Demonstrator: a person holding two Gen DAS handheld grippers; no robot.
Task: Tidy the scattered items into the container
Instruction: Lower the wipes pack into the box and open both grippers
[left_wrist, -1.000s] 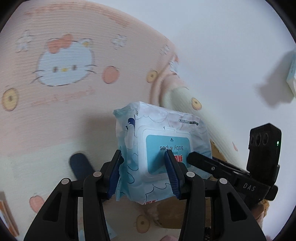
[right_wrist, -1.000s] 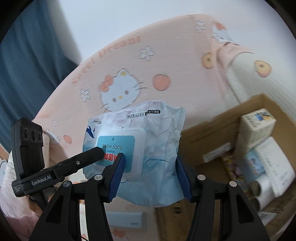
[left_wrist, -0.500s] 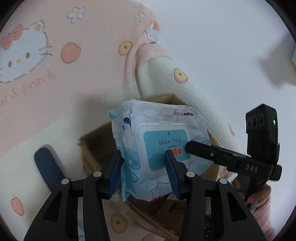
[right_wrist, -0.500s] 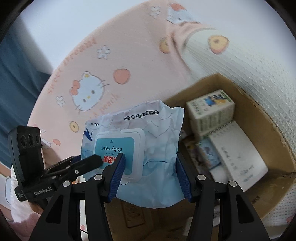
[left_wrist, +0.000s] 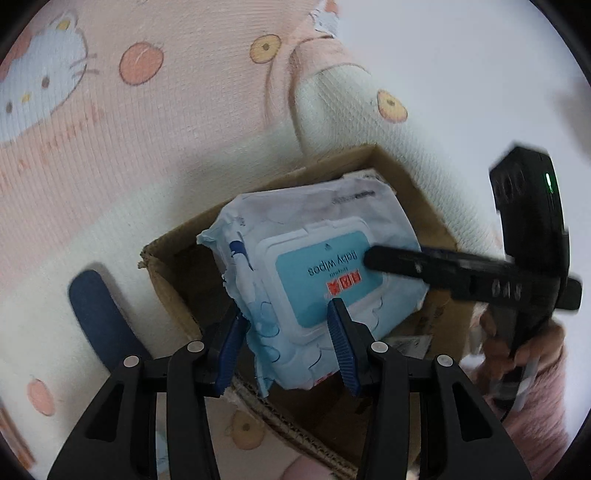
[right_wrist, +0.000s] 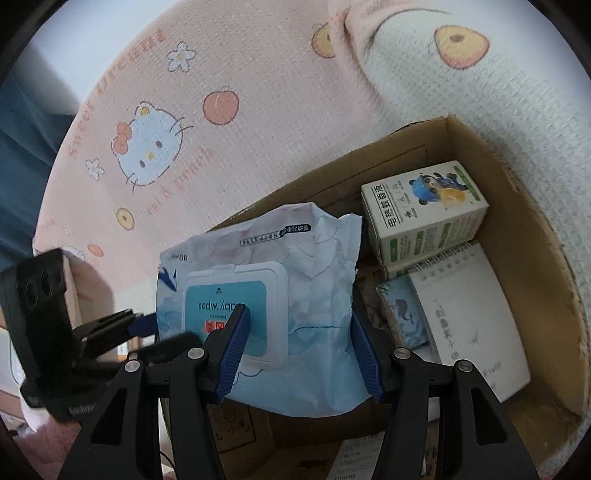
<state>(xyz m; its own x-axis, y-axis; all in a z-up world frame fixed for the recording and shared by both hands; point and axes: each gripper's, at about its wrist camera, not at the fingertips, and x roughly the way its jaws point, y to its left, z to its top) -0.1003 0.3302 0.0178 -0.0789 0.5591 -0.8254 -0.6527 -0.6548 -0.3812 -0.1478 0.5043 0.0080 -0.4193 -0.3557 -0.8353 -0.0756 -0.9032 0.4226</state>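
Nearest to me, my left hand-held gripper (left_wrist: 286, 338) and my right hand-held gripper (right_wrist: 301, 354) are both clamped on one pack of baby wipes (right_wrist: 258, 306), each squeezing a different side of the soft blue and white packet, its lid label reading upside down. The pack hangs in the air, directly over the open cardboard box (right_wrist: 528, 236), not yet resting inside it as far as I can tell

Just beyond the pack, on the right inside the box, I see items already tidied: a small white and green carton with a panda picture (right_wrist: 424, 210) standing toward the far wall, a spiral notebook (right_wrist: 469, 317) nearer, and a small blue item with a whale print (right_wrist: 400, 314) to the notebook's left

Farther out, the box sits on a bed covered by a pink and cream cartoon-cat blanket (right_wrist: 155, 122). A dark blue flat object (left_wrist: 99, 317) lies on the blanket left of the box, seemingly not yet collected

I judge the task well advanced: several things are boxed, the wipes need lowering and releasing, and at least that blue object may remain
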